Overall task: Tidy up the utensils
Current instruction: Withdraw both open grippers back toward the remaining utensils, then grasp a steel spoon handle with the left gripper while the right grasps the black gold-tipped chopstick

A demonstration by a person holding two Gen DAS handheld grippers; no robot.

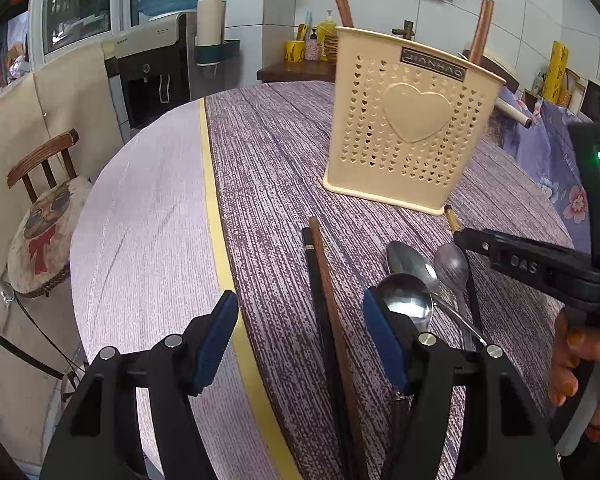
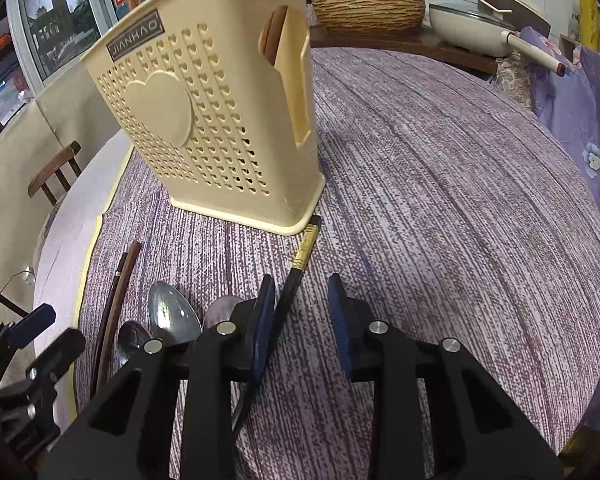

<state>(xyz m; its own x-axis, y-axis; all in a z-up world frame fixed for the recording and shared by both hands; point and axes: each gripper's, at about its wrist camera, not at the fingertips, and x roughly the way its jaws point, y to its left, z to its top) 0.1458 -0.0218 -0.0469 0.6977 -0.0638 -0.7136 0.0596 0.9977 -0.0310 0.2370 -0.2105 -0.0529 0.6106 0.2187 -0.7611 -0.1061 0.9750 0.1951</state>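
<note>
Nearest the lens in the left wrist view, the left gripper [image 1: 300, 340] stands wide open with nothing between its blue pads, hung low over the desk [image 1: 268, 152] at the bottom centre of the frame; two long chopsticks [image 1: 320, 300], one dark and one reddish wood, run up through the gap, so the spread looks set to straddle them. Just right of them, lower centre-right, three metal spoons [image 1: 416, 280] lie bowl-up in a loose overlapping cluster, apparently the unsorted stock laid flat within reach. In the right wrist view, the right gripper [image 2: 302, 320] is partly open and empty at bottom centre; a black chopstick with a gold band [image 2: 296, 280] passes beside its left pad, whether touching I cannot tell, its tip lying at the foot of the holder. Judged from that alignment, this chopstick is the likely next pick. The right gripper's black nose also reaches in from the right edge of the left view. Farther back, upper centre of both views, the cream perforated utensil holder [image 1: 412, 120] stands upright on the desk, heart panel facing the cameras, with brown chopsticks [image 1: 482, 28] already sticking out of its top, so sorting seems partly done. Beyond, at upper right of the right view, a woven basket [image 2: 368, 10] and a pan [image 2: 480, 28] sit on a counter.
</note>
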